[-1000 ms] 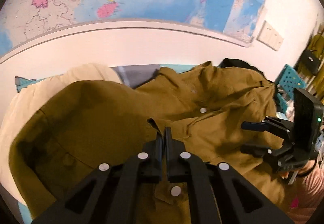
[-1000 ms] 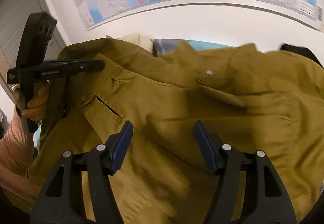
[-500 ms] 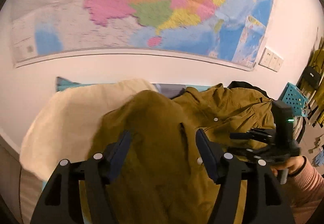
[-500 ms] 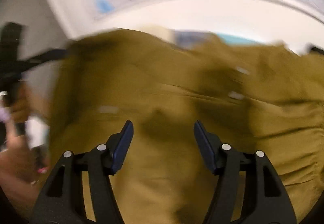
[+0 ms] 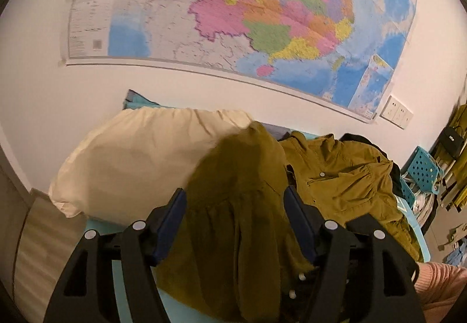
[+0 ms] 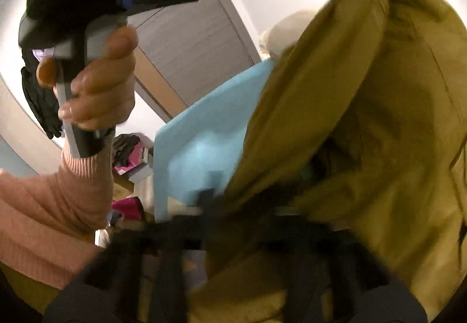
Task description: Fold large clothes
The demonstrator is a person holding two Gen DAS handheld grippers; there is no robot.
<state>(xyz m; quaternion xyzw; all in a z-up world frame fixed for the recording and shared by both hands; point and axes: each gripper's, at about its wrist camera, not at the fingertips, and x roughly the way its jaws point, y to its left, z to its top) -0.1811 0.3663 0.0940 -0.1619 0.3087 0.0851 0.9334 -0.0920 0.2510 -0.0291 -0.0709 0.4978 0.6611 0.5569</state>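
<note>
**Desk:** What's nearest your left camera?

**Me:** My left hand-held gripper (image 5: 235, 206). Its jaws stand apart and have just been opening; a fold of the olive jacket (image 5: 344, 177) hangs between the blue pads (image 5: 175, 215), but I can't see them pressing it.

**Desk:** And the right?

**Me:** My right hand-held gripper (image 6: 221, 206) is a blur low in its own view. I read it as closed, having just snapped shut, with olive cloth bunched right at it, though I can't tell whether the cloth is pinched.

**Desk:** Where does the jacket lie?

**Me:** Heaped on the light-blue surface (image 6: 204, 130), just right of a cream pillow (image 5: 140, 159).

**Desk:** Further back?

**Me:** A coloured map (image 5: 248, 16) on the white wall, a teal perforated basket (image 5: 423, 171) at far right.
</note>
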